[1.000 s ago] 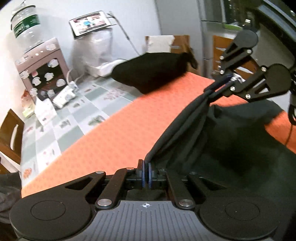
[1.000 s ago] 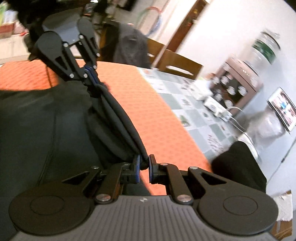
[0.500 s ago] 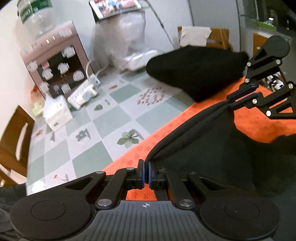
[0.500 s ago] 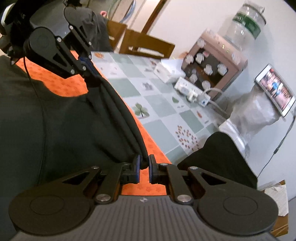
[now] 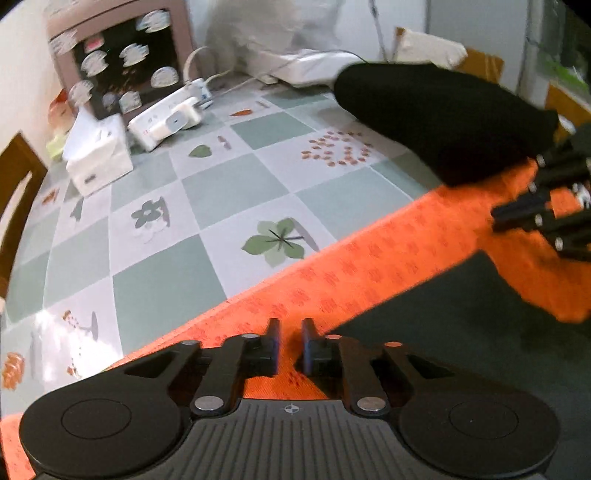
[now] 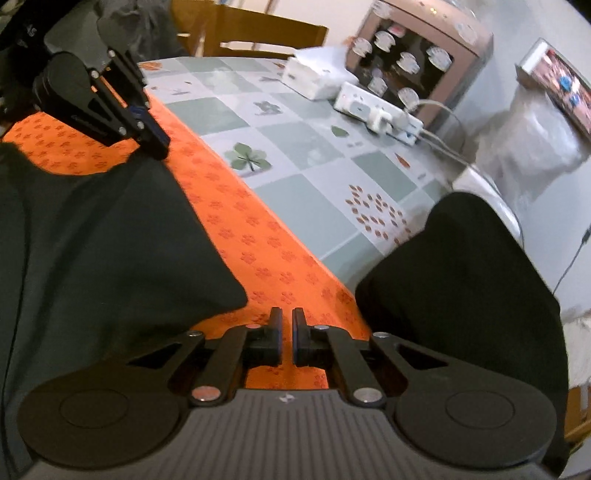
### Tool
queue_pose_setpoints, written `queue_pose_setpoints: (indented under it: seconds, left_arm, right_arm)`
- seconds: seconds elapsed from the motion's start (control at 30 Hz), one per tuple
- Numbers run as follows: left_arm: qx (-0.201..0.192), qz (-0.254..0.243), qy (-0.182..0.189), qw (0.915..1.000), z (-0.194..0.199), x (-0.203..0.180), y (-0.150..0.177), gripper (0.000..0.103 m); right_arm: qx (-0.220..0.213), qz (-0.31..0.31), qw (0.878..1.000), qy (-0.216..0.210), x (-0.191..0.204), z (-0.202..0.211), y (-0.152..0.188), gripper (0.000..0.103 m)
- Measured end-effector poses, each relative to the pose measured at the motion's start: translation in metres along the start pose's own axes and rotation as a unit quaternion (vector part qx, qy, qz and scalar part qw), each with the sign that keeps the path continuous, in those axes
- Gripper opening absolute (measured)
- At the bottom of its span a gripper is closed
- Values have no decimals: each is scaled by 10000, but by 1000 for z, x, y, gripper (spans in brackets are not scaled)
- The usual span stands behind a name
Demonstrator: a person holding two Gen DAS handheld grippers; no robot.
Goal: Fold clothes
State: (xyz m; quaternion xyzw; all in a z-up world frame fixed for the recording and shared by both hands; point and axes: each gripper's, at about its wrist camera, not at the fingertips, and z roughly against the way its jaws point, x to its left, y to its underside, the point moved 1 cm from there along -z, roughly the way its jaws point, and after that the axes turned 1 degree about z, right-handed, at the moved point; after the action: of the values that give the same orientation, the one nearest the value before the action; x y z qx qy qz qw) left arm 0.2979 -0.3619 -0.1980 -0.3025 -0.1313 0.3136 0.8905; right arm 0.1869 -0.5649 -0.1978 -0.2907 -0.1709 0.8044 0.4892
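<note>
The dark garment (image 5: 443, 332) lies flat on the orange mat (image 5: 369, 266); its straight edge runs between the two grippers. My left gripper (image 5: 290, 332) hovers over the mat just beside the garment's corner, open a little, with nothing between its fingers. My right gripper (image 6: 287, 321) stands next to the garment's other corner (image 6: 221, 291), its fingers a narrow gap apart and empty. Each gripper shows in the other's view: the right gripper (image 5: 517, 218) at the right edge, the left gripper (image 6: 155, 142) at the upper left. A black folded pile (image 6: 461, 277) sits beside the mat.
The checked tablecloth (image 5: 221, 192) stretches beyond the mat. At the back stand a white power strip (image 5: 170, 118), a white tissue box (image 5: 99, 162), a pink cabinet with shell stickers (image 5: 122, 62) and a plastic-wrapped appliance (image 6: 532, 147). Wooden chairs (image 6: 251, 33) line the table's far side.
Both grippers carried the garment's edge across and down onto the mat, then let it go. Their fingers are empty now and the cloth lies flat.
</note>
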Motion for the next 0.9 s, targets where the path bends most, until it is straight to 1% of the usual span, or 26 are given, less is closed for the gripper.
queue_pose_setpoints:
  seconds: [0.03,0.07,0.1,0.17,0.27,0.47,0.63,0.77,0.9]
  left_arm:
    - [-38,138,29,9999,1,5,-1,23]
    - [-96,298,80,9995,4,9,-3,29]
    - [-156,458,133,9987,7,13,-4,32]
    - [-238,703,221,9970,17,18,-6,36]
    - [-298,817,301,9958,31,17,-6,38]
    - [-293,795,496,9952,53,0,2,41]
    - [-174,686,643,9954,61,-19,17,41]
    - [-52,624,750,9952,56,-30,27,41]
    - [70,563,858,9947,51,-42,36,41]
  right_arm:
    - [-7,-70,10000,6,-1,1,0,6]
    - [-17,-136,9999,14,-2,2,0,6]
    - [-28,-202,9998,21,-3,3,0,6]
    - [-75,-347,9994,-21,-4,10,-1,6]
    - [-151,-566,9982,-93,-4,20,-2,9]
    - [-302,-1003,9942,-236,-6,42,-5,11]
    - [-325,-1160,9918,-418,5,52,-4,12]
    - [-340,-1280,9896,-566,14,60,-3,12]
    - [-284,-1253,9894,-676,25,55,0,12]
